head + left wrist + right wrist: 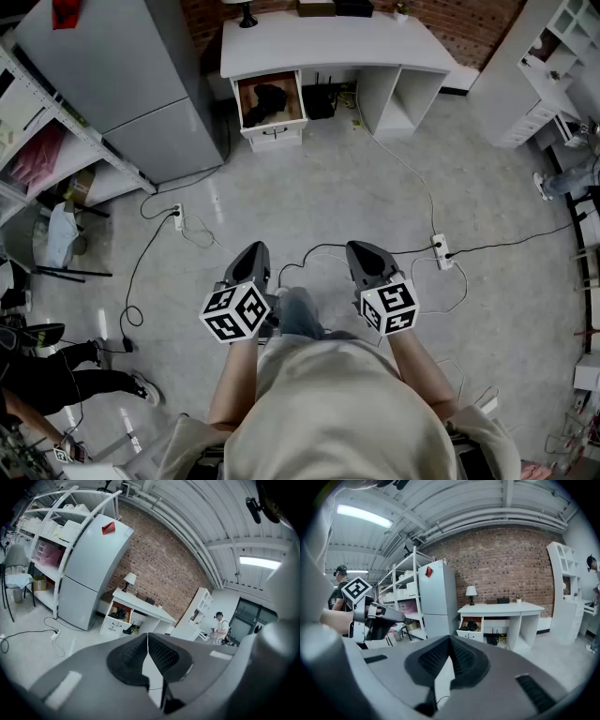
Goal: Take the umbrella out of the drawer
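Far across the floor, the dark umbrella (266,99) lies in the open drawer (293,91) at the left end of the white bench (328,42). Left tongs (251,253) and right tongs (367,253) are both pressed together, empty, well apart from it.

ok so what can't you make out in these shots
Dark thing in the open drawer: too small in all views to confirm an umbrella.
Lamp on the desk: head view's top edge cuts it off.
Black items under the desk: shaded, too small to name.
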### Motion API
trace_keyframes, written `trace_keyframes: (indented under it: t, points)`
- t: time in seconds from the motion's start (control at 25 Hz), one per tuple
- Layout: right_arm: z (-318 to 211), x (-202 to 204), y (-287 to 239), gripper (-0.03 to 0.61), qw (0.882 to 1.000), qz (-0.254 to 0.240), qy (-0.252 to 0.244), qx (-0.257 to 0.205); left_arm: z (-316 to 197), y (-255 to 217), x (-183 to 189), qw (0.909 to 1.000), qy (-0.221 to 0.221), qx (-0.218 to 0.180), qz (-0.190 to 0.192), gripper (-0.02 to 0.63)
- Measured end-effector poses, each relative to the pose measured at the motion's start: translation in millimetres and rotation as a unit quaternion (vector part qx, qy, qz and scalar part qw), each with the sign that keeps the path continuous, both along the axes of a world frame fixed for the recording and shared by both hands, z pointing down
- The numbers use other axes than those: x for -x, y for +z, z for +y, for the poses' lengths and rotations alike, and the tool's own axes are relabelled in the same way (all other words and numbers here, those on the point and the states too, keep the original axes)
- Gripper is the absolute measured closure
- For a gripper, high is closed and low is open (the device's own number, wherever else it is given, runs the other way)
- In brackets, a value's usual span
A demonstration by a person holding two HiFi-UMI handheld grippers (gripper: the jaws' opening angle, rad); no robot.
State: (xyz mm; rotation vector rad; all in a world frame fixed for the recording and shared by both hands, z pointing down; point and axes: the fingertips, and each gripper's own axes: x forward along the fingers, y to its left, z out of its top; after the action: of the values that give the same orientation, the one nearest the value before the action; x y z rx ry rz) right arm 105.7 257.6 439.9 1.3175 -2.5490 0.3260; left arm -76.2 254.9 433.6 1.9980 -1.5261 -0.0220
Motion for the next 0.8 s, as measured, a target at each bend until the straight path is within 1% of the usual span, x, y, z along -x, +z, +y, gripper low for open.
trace_keyframes:
  t: [0.16,0.32,0.48,0.68,0.8]
  points:
    - [32.7,-17.4,-8.5,0.579,1.0,0.003,0.011,-0.002,34.5,-8.3,-1.2,0.9998,-0.003,-0.008,-0.02,0.601]
    - [48.3,-12.5,-28.8,0.579,1.0,-0.008,0.003,-0.024,54.5,-14.7,9.1,0.9986,-0.015,-0.019,-0.046,0.601]
    - [62.6,-6.1,-39.3,0.58,0.999,-0.006,-0.01,-0.042,72.9,-14.1,13.9,0.9985,-0.031,-0.019,-0.042,0.603]
    - [81.3,-5.7,-46.4,0.58,0.998,-0.005,-0.021,-0.051,90.2,-16.1,10.8,0.9977,-0.032,-0.026,-0.054,0.603]
    - [89.4,-11.9,-49.0,0.579,0.998,-0.002,-0.026,-0.057,94.6,-19.6,3.8,0.9974,-0.031,-0.036,-0.054,0.601]
